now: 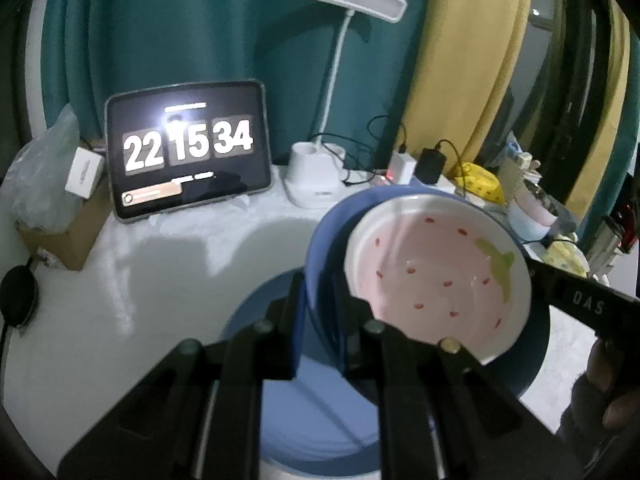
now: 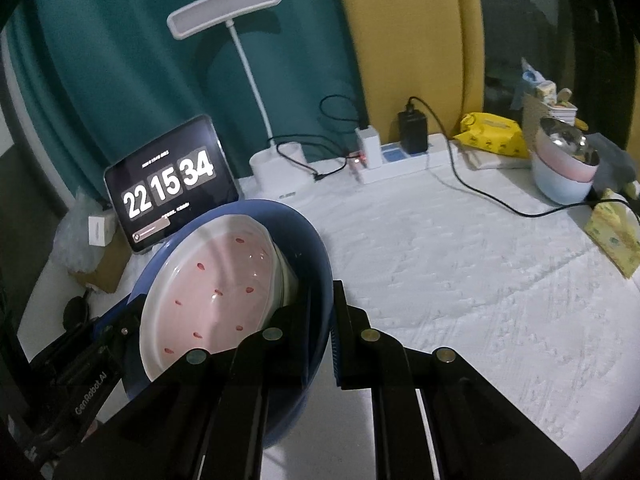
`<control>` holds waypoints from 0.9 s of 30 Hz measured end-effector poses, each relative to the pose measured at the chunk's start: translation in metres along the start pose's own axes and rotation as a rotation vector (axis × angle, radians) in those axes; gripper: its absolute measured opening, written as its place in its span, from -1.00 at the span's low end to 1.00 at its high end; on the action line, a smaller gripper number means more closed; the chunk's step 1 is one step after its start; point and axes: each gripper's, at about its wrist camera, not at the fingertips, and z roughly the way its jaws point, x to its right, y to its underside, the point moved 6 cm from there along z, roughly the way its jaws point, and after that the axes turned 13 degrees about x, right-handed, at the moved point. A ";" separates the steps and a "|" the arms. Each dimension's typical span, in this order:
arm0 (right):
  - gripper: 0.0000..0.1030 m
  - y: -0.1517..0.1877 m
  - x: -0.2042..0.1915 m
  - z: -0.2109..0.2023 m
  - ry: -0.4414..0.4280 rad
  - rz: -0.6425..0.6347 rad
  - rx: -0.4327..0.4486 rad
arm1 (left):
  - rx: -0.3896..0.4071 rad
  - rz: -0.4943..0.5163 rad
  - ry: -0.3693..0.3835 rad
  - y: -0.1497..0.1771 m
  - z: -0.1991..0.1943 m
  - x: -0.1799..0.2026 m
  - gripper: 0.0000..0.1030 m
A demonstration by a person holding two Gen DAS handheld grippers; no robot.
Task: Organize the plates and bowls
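Pink dish sits inside blue bowl, tilted, lifted above the counter. My left tongs and right tongs each clenched on the blue bowl's rim, opposite sides. Tablet behind the bowl.

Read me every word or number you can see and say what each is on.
"22 15 34": tablet screen.
"GenRobot.AI": left gripper body, right wrist view.
"DAS": right gripper body, left wrist view.
Small lines on the tablet, and print on the yellow packs: too blurred.
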 end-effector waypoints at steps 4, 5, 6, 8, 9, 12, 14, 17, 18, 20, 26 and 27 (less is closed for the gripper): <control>-0.79 0.005 -0.010 0.013 -0.011 -0.002 -0.022 | -0.012 -0.006 -0.016 0.003 0.005 -0.012 -0.77; -0.79 0.006 -0.012 0.016 -0.013 -0.002 -0.028 | -0.014 -0.008 -0.020 0.004 0.006 -0.015 -0.77; -0.79 0.007 -0.014 0.019 -0.015 -0.002 -0.033 | -0.018 -0.008 -0.023 0.005 0.008 -0.018 -0.77; -0.79 0.009 -0.017 0.024 -0.019 -0.002 -0.043 | -0.024 -0.010 -0.027 0.007 0.010 -0.021 -0.77; -0.79 0.010 -0.018 0.026 -0.020 -0.001 -0.047 | -0.027 -0.010 -0.030 0.008 0.011 -0.023 -0.77; -0.79 0.012 -0.020 0.033 -0.023 0.003 -0.059 | -0.036 -0.010 -0.036 0.010 0.014 -0.027 -0.77; -0.79 0.014 -0.022 0.037 -0.023 0.005 -0.066 | -0.042 -0.012 -0.039 0.011 0.016 -0.030 -0.77; -0.79 0.018 -0.023 0.043 -0.021 0.008 -0.085 | -0.046 -0.013 -0.042 0.013 0.019 -0.032 -0.77; -0.79 0.019 -0.024 0.044 -0.022 0.010 -0.086 | -0.045 -0.011 -0.043 0.013 0.019 -0.032 -0.77; -0.79 0.019 -0.024 0.045 -0.019 0.009 -0.084 | -0.044 -0.008 -0.041 0.012 0.020 -0.031 -0.77; -0.78 0.019 -0.022 0.049 -0.013 0.021 -0.090 | -0.039 0.013 -0.039 0.012 0.021 -0.030 -0.77; -0.78 0.019 -0.021 0.050 -0.012 0.021 -0.092 | -0.039 0.013 -0.038 0.012 0.021 -0.030 -0.76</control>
